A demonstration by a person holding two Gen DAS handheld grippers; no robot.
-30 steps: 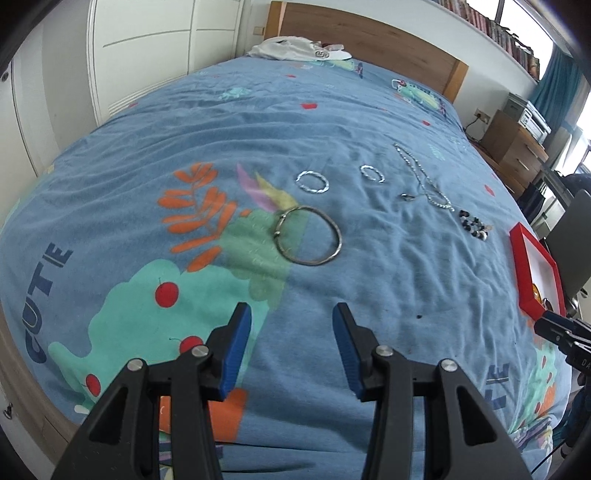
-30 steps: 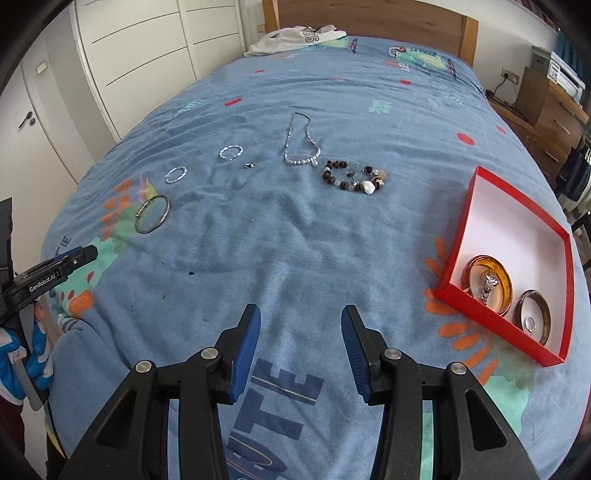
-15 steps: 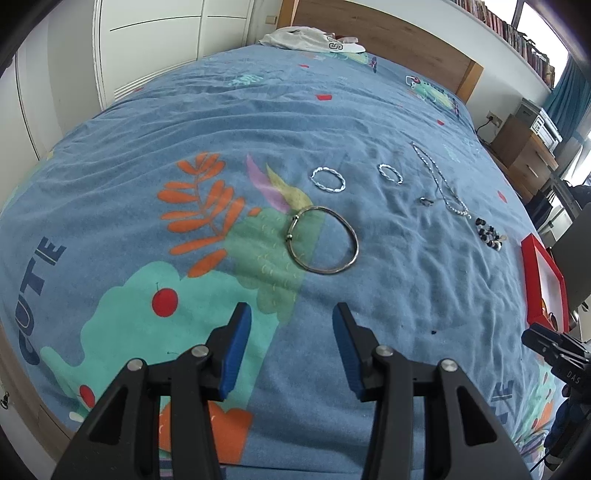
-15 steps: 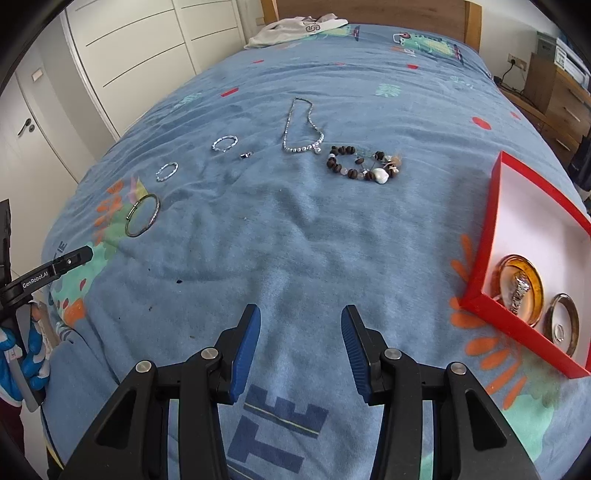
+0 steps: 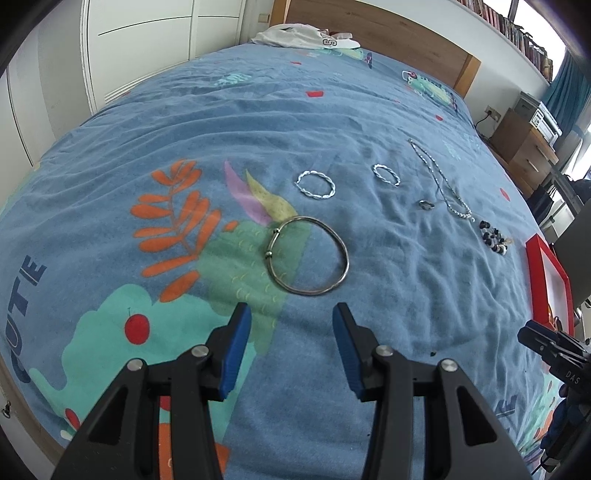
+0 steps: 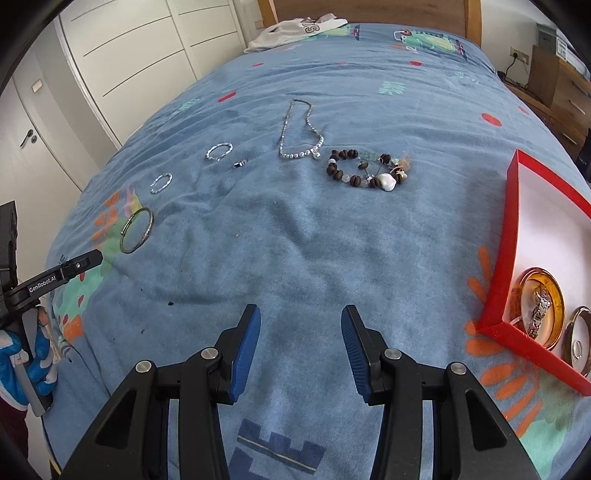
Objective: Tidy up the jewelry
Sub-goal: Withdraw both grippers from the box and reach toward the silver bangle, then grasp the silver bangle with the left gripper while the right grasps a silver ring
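Jewelry lies on a blue patterned bedspread. A large silver bangle (image 5: 308,256) lies just ahead of my open, empty left gripper (image 5: 291,321); it also shows in the right wrist view (image 6: 137,229). Beyond lie two twisted silver bracelets (image 5: 316,184) (image 5: 386,174), a small ring (image 5: 426,204), a silver necklace (image 5: 439,181) and a beaded bracelet (image 6: 367,170). A red tray (image 6: 508,221) at the right holds an amber dish and a round metal piece. My right gripper (image 6: 300,326) is open and empty over bare bedspread.
White clothing (image 5: 306,36) lies by the wooden headboard (image 5: 388,33). White wardrobe doors (image 6: 140,55) stand to the left. A wooden dresser (image 5: 524,147) stands to the right of the bed. Small dark specks (image 6: 170,303) dot the bedspread.
Both grippers have moved forward and closer to the bedspread. The bangle is now nearer the left gripper's fingertips. Both stay open.
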